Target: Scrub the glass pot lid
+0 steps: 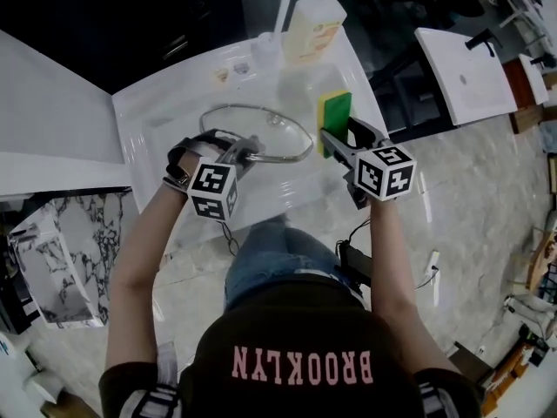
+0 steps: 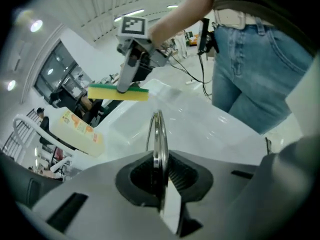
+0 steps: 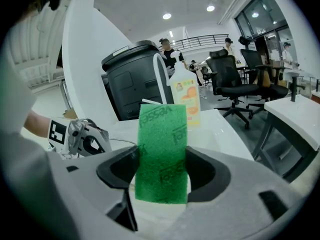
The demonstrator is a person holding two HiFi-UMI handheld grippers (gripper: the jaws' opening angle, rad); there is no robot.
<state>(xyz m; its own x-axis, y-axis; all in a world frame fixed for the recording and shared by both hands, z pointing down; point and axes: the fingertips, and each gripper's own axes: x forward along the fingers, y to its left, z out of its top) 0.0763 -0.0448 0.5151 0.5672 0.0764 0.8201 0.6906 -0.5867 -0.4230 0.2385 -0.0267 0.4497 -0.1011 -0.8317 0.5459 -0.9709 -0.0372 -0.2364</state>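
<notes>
The glass pot lid [image 1: 258, 131] with a metal rim hangs over the white sink [image 1: 152, 116]. My left gripper [image 1: 244, 153] is shut on its near rim. In the left gripper view the lid [image 2: 158, 139] stands edge-on between the jaws. A green and yellow sponge [image 1: 333, 120] is clamped in my right gripper [image 1: 334, 139], just right of the lid. The right gripper view shows the sponge's green scouring face [image 3: 162, 154] filling the gap between the jaws. The sponge [image 2: 118, 92] also appears in the left gripper view, held apart from the lid.
A bottle of dish soap [image 1: 315, 23] stands at the sink's far edge beside the faucet [image 1: 285, 3]. A marble-patterned slab [image 1: 61, 251] lies at the left. Beyond the sink are a dark bin [image 3: 134, 79] and office chairs [image 3: 232, 81].
</notes>
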